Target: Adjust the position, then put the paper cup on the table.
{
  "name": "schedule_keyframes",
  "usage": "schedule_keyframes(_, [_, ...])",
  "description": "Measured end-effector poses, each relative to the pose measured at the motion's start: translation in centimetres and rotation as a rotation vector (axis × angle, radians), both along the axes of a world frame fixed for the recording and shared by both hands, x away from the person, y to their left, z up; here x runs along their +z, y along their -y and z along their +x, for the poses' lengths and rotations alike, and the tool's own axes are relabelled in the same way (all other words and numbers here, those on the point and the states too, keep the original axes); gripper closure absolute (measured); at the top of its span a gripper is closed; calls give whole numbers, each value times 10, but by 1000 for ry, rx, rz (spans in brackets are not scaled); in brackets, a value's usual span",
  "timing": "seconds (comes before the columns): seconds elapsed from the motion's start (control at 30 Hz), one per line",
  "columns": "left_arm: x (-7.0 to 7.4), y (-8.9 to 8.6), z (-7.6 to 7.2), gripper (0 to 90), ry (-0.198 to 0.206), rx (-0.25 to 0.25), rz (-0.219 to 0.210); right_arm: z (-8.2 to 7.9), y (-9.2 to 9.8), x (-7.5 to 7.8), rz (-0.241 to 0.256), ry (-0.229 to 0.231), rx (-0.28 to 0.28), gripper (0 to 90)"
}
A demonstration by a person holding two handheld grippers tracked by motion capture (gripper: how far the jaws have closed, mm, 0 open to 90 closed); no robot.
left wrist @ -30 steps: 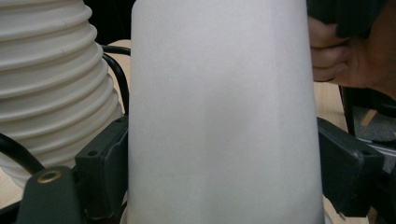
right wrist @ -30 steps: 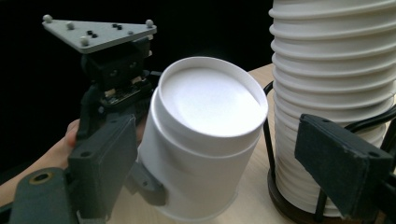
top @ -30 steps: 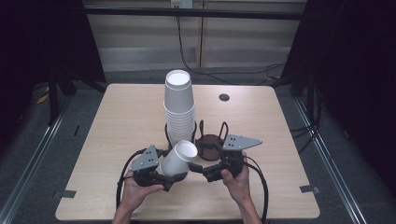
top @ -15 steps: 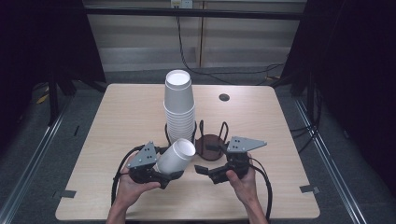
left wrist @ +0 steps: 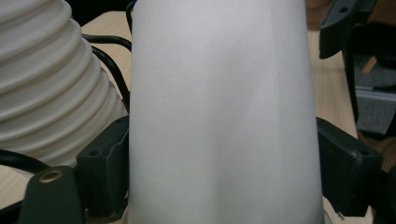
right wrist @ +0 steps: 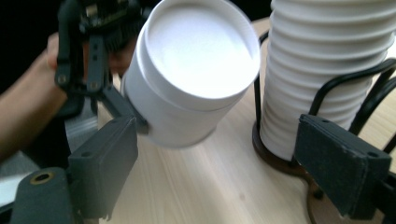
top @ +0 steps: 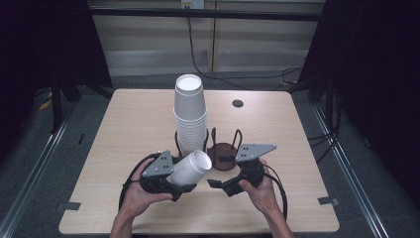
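From the high view, the left gripper [top: 184, 187] has its jaws clamped on the sides of a single white paper cup [top: 190, 167], which is held tipped over, flat white end pointing up and toward the table's middle, just in front of the tall stack of white paper cups [top: 190, 113]. That stack stands in a black wire cup holder with a round dark wooden base [top: 224, 152], in its left slot; the right slot has just the bare dark disc. The right gripper [top: 216, 184] sits close to the held cup's right, jaws apart and pinching nothing. All of this is near the front middle of the light wooden table [top: 277, 129], and there's a small dark round hole [top: 237, 103] in the tabletop further back.

Left gripper view: the cup's plain white wall [left wrist: 224, 116] sits dead centre, with a black jaw pressed against it on each side. The ribbed rims of the stack [left wrist: 42, 74] are just to its left, and the holder's black wire [left wrist: 109, 65] curves between them.

Right gripper view: its own two jaws are spread wide with only tabletop between them. The tilted cup [right wrist: 196, 65] hangs ahead on the left, gripped by the left gripper [right wrist: 133, 119], not touching the right one. The stack [right wrist: 327, 65] stands on the right inside the wire hoop.
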State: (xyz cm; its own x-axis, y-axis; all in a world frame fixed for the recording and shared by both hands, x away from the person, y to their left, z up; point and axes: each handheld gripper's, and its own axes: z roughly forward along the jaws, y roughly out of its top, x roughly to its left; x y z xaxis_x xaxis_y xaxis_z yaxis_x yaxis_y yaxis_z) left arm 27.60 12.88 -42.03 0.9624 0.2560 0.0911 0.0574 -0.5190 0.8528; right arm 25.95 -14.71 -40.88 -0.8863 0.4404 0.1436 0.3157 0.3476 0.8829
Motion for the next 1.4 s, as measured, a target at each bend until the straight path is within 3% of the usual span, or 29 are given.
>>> schedule_keyframes(0.13, [0,5,-1,171,-6,-29,44,-4,1,-2,-50,-15,30,130])
schedule_keyframes(0.2, [-3,7,0,171,-7,-42,61,-5,2,-5,-47,-30,58,131])
schedule_keyframes(0.33, [-7,11,-1,168,-19,-61,96,-6,0,-13,-89,-44,75,133])
schedule_keyframes(0.4, [-8,12,-2,168,-14,-68,140,-6,-1,-17,-120,-48,70,133])
schedule_keyframes(0.5, [-11,14,-3,169,-14,-83,168,-6,-1,-18,-129,-51,84,134])
schedule_keyframes(0.67, [-15,17,-2,169,-7,-66,222,-5,-6,-15,-174,-55,111,132])
schedule_keyframes(0.83, [-17,18,-2,169,-6,-82,249,-2,-9,-16,-202,-64,137,131])
schedule_keyframes(0.93, [-18,21,-3,169,-4,-93,299,2,-13,-19,-230,-78,153,132])
schedule_keyframes(1.13, [-18,23,-8,169,-6,-119,325,4,-23,-22,-289,-103,183,137])
schedule_keyframes(1.23, [-18,26,-10,170,0,-135,339,6,-23,-22,-289,-127,194,150])
schedule_keyframes(1.4, [-20,31,-12,169,-2,-152,358,8,-24,-24,-331,-148,208,153])
